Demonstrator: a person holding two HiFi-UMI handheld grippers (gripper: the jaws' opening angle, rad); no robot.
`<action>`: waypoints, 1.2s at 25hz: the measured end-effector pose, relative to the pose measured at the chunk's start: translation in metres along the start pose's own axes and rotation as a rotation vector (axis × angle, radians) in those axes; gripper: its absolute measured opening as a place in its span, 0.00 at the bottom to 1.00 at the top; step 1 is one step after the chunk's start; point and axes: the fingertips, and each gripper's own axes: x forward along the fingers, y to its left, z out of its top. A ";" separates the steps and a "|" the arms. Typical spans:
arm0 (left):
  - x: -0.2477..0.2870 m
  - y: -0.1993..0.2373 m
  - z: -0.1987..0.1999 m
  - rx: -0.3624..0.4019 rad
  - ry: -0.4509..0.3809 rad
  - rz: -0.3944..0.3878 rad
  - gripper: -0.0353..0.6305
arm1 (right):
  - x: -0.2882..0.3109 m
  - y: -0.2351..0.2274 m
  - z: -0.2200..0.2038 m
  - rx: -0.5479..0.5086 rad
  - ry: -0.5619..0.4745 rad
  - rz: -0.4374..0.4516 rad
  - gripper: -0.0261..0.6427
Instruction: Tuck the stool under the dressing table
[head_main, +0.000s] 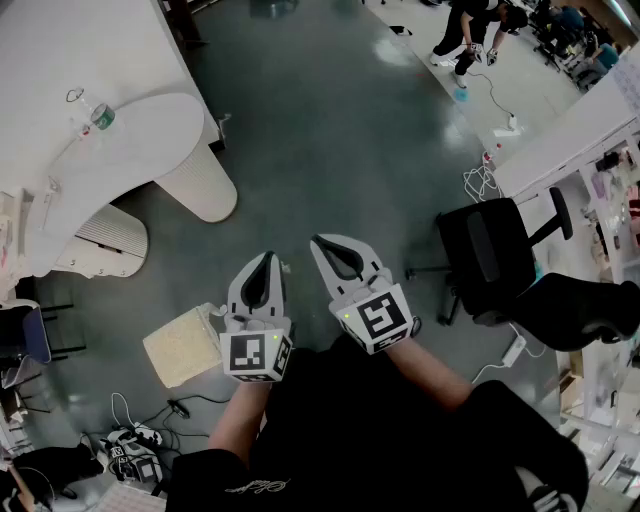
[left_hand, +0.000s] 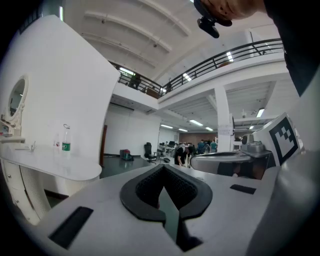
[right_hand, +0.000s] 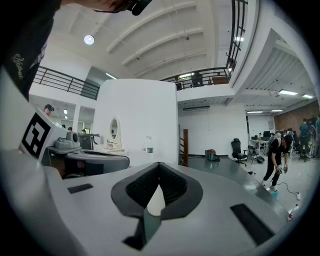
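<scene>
Two grippers, hand-held, both fully closed and empty. The left gripper (head_main: 265, 258) and right gripper (head_main: 322, 243) are held about level over the grey floor (head_main: 330, 120), out in front of the dressing table (head_main: 150, 130) and well apart from it. Each gripper view shows its dark pads meeting at the tip, with only the room beyond.

Item 1, stool (head_main: 183, 346): cream, square, cushion-topped. It stands on open floor well clear of the dressing table's rounded end, not under it, and just beside the left gripper's outer side. Whether the two touch cannot be told.

Item 2, dressing table: white, with a curved top on a conical pedestal (head_main: 205, 185). An oval mirror (left_hand: 17, 98) stands toward its back.

Item 3, containers: one clear plastic bottle (head_main: 101, 116) with a green label, upright on the dressing table's top. Its contents are too small to make out. No other container is seen on the dressing table.

Item 4, black office chair (head_main: 490, 252): on the far side of the grippers from the dressing table.

Progress, as judged: nothing done. The stool is neither gripped nor tucked in. All of the task remains: take hold of or press against the stool, then slide it across the floor and in beneath the dressing table's top, clear of the pedestal.
</scene>
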 end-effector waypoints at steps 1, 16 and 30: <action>0.000 0.000 -0.001 -0.001 0.000 0.001 0.06 | 0.001 0.001 0.000 0.001 0.001 0.003 0.05; -0.033 0.038 -0.007 -0.025 0.002 0.096 0.06 | 0.031 0.053 0.001 0.005 0.005 0.137 0.05; -0.144 0.147 -0.020 -0.043 0.011 0.364 0.06 | 0.098 0.184 0.008 0.030 0.024 0.377 0.05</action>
